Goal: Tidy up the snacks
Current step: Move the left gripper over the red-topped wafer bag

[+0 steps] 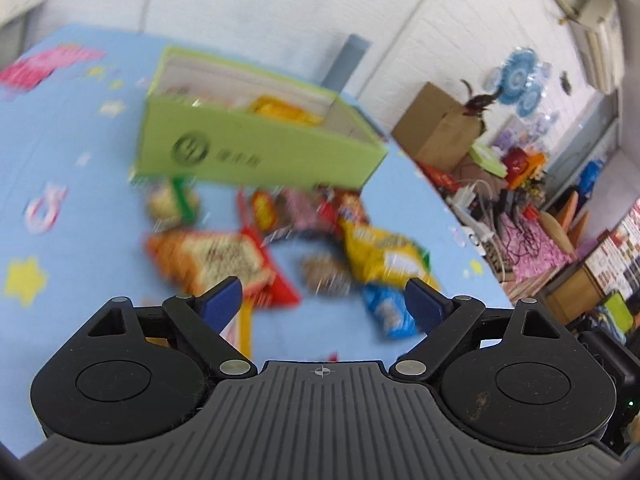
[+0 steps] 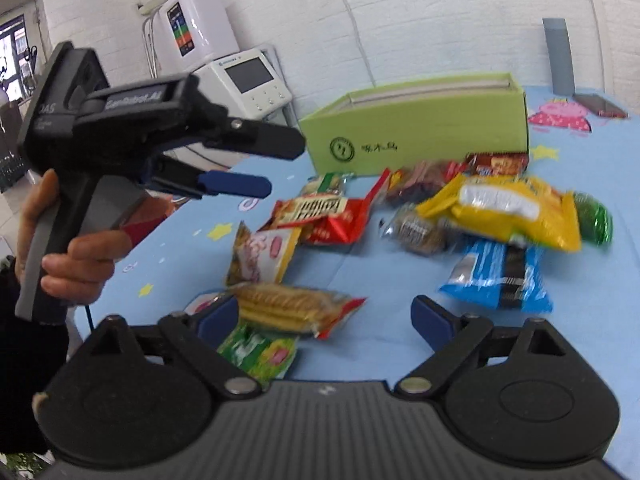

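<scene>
A green cardboard box (image 1: 248, 152) stands open on the blue tablecloth, with a yellow packet (image 1: 280, 110) inside; it also shows in the right wrist view (image 2: 420, 132). Several snack packets lie in front of it: a big yellow bag (image 2: 508, 208), a blue packet (image 2: 496, 276), a red-and-orange packet (image 2: 328, 216), a biscuit packet (image 2: 288, 308). My left gripper (image 1: 324, 300) is open and empty above the pile; it shows held in a hand in the right wrist view (image 2: 276, 168). My right gripper (image 2: 324, 316) is open and empty, its left finger beside the biscuit packet.
The blue tablecloth (image 1: 60, 184) has cartoon prints. A brown carton (image 1: 440, 128) and clutter stand off the table's right side. White machines (image 2: 248, 76) stand by the brick wall. A phone (image 2: 600, 106) lies at the table's far right.
</scene>
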{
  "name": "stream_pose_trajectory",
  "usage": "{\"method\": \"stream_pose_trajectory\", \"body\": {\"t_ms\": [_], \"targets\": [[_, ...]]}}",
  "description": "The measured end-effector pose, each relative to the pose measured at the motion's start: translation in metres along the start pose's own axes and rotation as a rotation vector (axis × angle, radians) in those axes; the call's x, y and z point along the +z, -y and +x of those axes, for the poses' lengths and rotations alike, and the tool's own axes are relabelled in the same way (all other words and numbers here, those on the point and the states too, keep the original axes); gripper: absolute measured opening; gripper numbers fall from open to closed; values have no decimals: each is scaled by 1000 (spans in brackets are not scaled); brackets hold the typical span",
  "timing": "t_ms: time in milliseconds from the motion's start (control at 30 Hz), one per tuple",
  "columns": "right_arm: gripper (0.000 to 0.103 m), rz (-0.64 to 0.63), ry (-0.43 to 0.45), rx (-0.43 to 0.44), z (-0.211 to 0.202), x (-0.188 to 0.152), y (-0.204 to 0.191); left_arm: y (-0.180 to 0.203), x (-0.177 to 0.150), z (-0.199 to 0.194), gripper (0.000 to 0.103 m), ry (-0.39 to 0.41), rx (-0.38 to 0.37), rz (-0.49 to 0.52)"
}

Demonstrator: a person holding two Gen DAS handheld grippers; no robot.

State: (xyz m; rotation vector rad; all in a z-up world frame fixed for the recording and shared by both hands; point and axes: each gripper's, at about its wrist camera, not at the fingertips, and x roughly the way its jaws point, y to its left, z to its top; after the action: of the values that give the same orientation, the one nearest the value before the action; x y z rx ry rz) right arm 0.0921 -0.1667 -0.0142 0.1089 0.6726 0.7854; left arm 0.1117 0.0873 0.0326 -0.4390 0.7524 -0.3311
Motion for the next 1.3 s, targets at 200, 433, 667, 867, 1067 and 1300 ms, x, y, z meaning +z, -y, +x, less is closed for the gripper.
{"method": "stream_pose_trajectory", "body": {"t_ms": [200,433,667,867,1067,1300], "targets": [[92,58,-2,25,-5,-23,-23,-30,-48,-39,79,12,4,-170],[92,-12,-54,65,15,-33,-54,-39,-69,-24,73,-83,-75,-215],[93,-35,-71,48,10,-40,-63,-23,-78,-6,62,-136,-121,-163],[93,-35,-69,-54,-6,-43,-47,5,-81,18,64,-184,-196,-134],[92,-5,-73,-135,-35,-42,-21,14,-79,16,69,-211,-197,-100],[92,-37,-2,-99,-28,-13,-14,-16,-60,-34,75,-58,26,-94]]}}
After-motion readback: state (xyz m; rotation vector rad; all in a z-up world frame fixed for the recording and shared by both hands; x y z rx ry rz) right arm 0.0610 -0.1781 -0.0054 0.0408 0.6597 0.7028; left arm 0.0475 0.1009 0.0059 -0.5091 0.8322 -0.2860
